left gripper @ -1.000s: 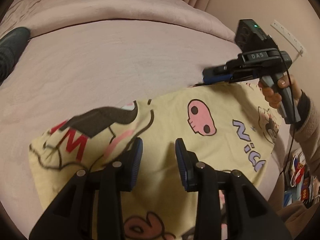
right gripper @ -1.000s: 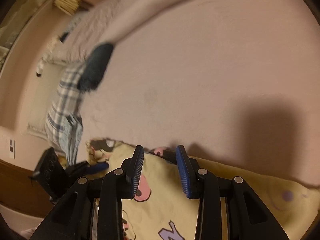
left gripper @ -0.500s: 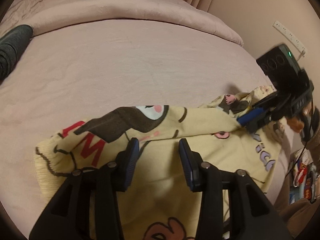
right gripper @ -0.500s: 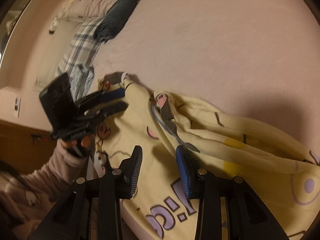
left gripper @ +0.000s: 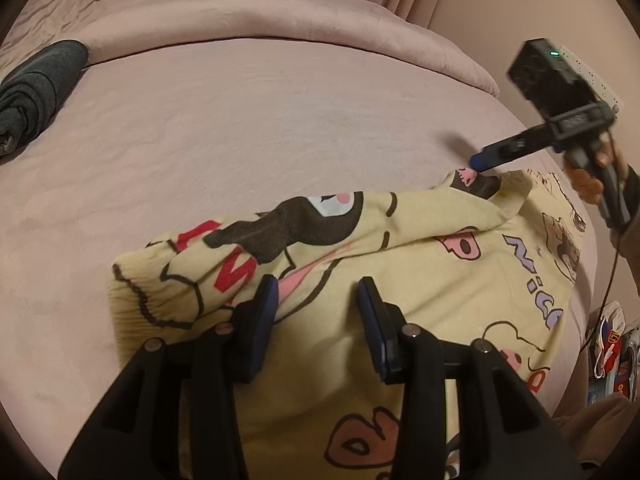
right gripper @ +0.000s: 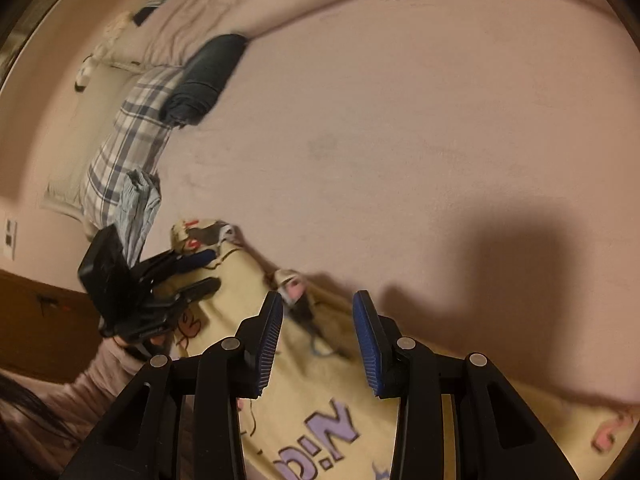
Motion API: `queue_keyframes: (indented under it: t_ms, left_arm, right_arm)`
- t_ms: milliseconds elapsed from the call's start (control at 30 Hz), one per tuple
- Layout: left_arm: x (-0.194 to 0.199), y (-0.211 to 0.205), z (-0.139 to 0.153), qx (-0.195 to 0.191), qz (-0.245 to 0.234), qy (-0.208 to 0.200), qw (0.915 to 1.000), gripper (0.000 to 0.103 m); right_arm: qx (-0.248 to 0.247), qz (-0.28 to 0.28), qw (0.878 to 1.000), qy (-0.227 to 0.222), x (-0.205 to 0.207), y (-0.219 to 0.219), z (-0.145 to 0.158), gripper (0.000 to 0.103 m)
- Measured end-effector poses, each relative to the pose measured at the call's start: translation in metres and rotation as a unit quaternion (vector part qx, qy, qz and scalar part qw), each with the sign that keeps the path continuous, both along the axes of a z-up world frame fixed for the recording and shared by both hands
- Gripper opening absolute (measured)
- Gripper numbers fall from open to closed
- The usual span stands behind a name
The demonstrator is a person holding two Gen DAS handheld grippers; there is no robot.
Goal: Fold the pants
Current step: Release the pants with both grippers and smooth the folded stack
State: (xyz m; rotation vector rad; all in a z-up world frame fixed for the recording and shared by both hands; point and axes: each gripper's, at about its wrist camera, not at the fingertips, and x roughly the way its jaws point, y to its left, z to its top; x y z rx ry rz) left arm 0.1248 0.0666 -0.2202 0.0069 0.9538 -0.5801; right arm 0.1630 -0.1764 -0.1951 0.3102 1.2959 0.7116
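Pants [left gripper: 400, 264] of yellow cloth with cartoon prints lie on the pink bed [left gripper: 280, 120], directly under and in front of both tools, already doubled with one folded edge running across. The left gripper [left gripper: 316, 304] hovers over the cloth with its jaws apart and nothing between them. The right gripper [right gripper: 318, 320] is also parted and empty, just behind a small raised corner of the fabric. I judge that one fold is laid down and the hands are between grasps. The next move probably needs each tool to go down on an edge, close on it and carry it over evenly.
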Motion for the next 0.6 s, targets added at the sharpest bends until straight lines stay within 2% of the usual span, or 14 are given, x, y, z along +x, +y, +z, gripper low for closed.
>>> queue_keyframes:
  t_ms: [133,200,267,367,500,600]
  left_arm:
    - [-0.011,0.009,0.001,0.000,0.001,-0.004,1.0000,0.041]
    - [-0.011,0.012,0.002,0.010,0.002,-0.005,0.9999,0.041]
    - [-0.014,0.012,0.003,0.017,0.001,-0.002,0.9999,0.041]
    - [-0.024,0.019,0.005,0.032,-0.003,-0.005,0.9995,0.041]
    - [-0.040,0.030,0.002,0.055,-0.013,-0.010,0.9984,0.041]
    - [-0.040,0.031,-0.001,0.066,-0.020,-0.013,0.9975,0.042]
  right_arm:
    - [0.040,0.049,0.998,0.030,0.002,0.024,-0.006,0.038]
    - [0.008,0.068,0.998,0.016,0.001,0.036,-0.007,0.037]
    - [-0.035,0.076,0.997,0.000,0.001,0.046,-0.011,0.007]
    - [-0.075,0.099,0.991,-0.050,0.000,0.064,-0.001,0.007]
    - [-0.058,0.045,0.993,-0.095,0.023,0.048,0.022,0.007]
    - [-0.115,0.054,0.984,-0.126,0.034,0.062,0.017,0.007]
